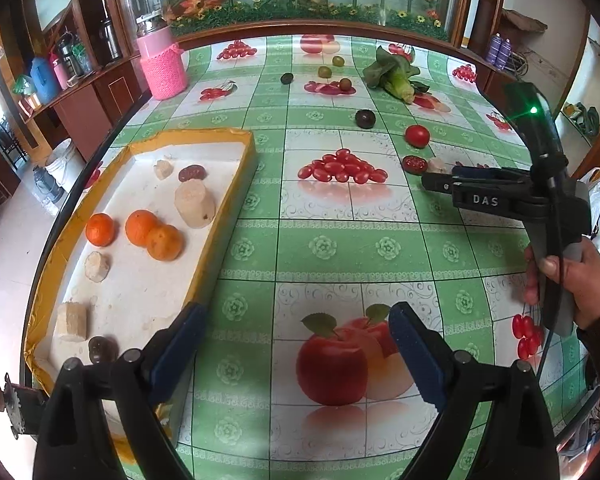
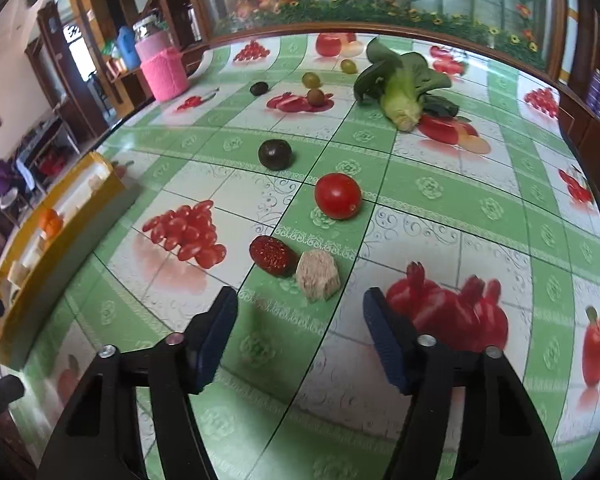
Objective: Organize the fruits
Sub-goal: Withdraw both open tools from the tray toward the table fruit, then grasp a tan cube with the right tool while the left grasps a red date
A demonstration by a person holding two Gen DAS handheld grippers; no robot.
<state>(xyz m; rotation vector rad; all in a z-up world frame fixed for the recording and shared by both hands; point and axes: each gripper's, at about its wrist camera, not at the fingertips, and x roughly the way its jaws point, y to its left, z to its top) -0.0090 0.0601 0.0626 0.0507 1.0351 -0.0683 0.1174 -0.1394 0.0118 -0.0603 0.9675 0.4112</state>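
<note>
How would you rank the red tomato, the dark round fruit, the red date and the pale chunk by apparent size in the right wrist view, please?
1. Red tomato
2. Pale chunk and red date: alike
3. Dark round fruit, though it lies farther away, so unsure

Open tablecloth [image 2: 260,344] ahead of right gripper [image 2: 300,340]; red date [image 2: 271,256] touching pale chunk [image 2: 318,275], tomato [image 2: 337,195] beyond. Tray wall [image 1: 224,236] bounding left side.

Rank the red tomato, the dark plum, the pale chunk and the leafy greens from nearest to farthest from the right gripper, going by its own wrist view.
1. Pale chunk, just ahead of the open fingers.
2. Red tomato, beyond it, centre.
3. Dark plum, farther, slightly left.
4. Leafy greens, far, right of centre.
</note>
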